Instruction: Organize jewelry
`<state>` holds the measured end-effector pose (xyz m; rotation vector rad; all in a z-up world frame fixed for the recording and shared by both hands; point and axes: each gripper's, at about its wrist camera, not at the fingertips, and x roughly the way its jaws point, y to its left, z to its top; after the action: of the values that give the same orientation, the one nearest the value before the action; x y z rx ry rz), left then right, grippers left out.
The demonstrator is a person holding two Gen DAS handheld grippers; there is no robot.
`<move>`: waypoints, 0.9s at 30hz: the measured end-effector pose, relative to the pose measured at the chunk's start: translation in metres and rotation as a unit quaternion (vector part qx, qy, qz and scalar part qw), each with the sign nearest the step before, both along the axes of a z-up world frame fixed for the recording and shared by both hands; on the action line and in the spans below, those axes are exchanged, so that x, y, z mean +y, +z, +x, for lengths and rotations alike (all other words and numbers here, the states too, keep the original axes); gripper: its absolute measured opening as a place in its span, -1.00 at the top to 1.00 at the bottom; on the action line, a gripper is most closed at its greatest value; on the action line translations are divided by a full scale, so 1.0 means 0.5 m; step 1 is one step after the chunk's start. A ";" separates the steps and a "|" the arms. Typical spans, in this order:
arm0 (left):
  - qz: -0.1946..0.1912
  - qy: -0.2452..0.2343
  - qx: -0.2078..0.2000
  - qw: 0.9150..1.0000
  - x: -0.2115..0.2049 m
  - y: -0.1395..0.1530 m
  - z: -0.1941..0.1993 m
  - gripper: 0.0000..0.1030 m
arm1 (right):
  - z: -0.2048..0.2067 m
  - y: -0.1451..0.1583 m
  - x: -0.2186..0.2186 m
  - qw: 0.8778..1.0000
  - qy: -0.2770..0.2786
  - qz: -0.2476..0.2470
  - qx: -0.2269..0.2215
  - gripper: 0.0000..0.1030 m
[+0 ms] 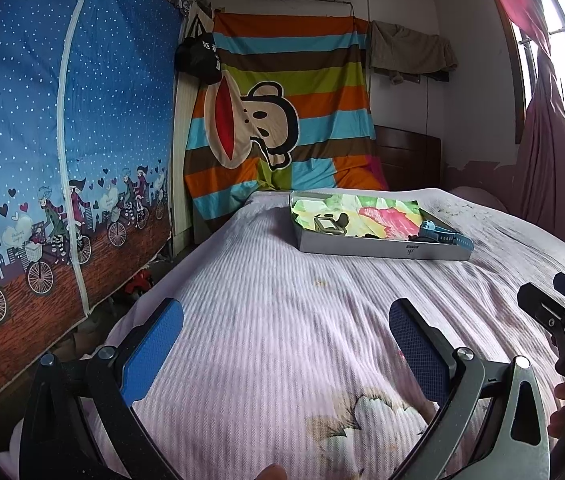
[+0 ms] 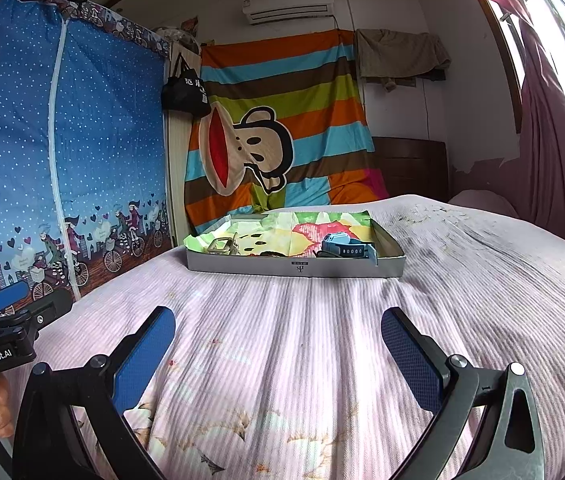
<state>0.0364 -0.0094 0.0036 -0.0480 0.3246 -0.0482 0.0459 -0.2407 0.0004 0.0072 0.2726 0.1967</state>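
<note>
A shallow grey box (image 1: 382,250) (image 2: 294,268) lined with a bright flowered cloth lies far out on the pink striped bed. Inside it are a blue watch (image 1: 444,235) (image 2: 346,249), a grey-framed watch (image 1: 328,225) (image 2: 222,246) and some small dark pieces I cannot make out. My left gripper (image 1: 286,322) hovers over the near part of the bed, open and holding nothing. My right gripper (image 2: 278,330) is likewise open and holds nothing, well short of the box. Each gripper shows at the edge of the other's view.
A blue zip wardrobe (image 1: 54,152) stands along the left side of the bed. A striped cartoon sheet (image 2: 278,128) hangs on the back wall beside a dark headboard (image 1: 410,160). Pink curtains (image 2: 550,152) and a window are on the right.
</note>
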 end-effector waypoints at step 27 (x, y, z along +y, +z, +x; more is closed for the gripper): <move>-0.001 0.004 0.004 1.000 0.001 -0.007 0.005 -0.96 | -0.001 -0.003 0.000 1.000 -0.002 0.004 0.001 -1.00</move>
<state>0.0388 -0.0089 0.0003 -0.0521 0.3327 -0.0414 0.0453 -0.2409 -0.0013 0.0151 0.2736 0.1933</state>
